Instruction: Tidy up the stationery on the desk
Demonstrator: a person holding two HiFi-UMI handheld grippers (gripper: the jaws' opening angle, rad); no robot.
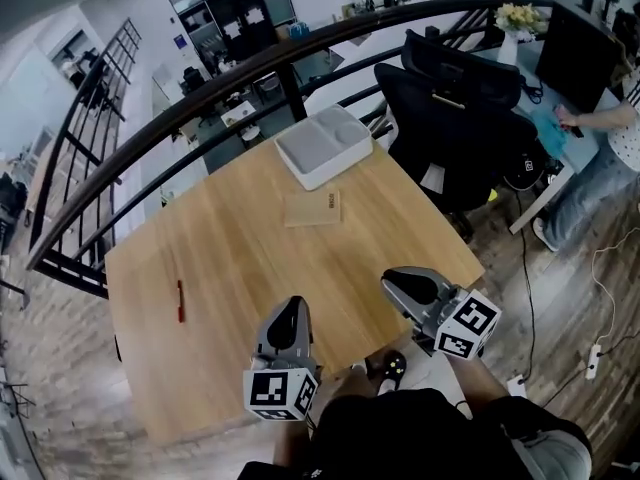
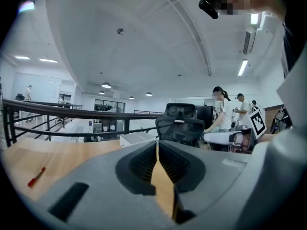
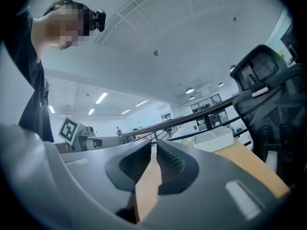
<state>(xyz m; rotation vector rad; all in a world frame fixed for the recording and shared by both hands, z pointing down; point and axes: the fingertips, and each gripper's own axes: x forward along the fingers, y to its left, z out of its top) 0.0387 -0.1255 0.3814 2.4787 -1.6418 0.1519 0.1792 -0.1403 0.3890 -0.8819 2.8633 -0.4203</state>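
Lying flat on desk point(image 1: 250, 258): thin red pen point(image 1: 180, 301).

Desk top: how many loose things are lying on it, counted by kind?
Red pen: 1
Flat tan pad: 1
White box: 1
Total: 3

On the desk point(image 1: 250, 228) — tray point(image 1: 325, 145) at the far edge, notepad point(image 1: 313, 208) just before it, pen point(image 1: 180, 301) well left.
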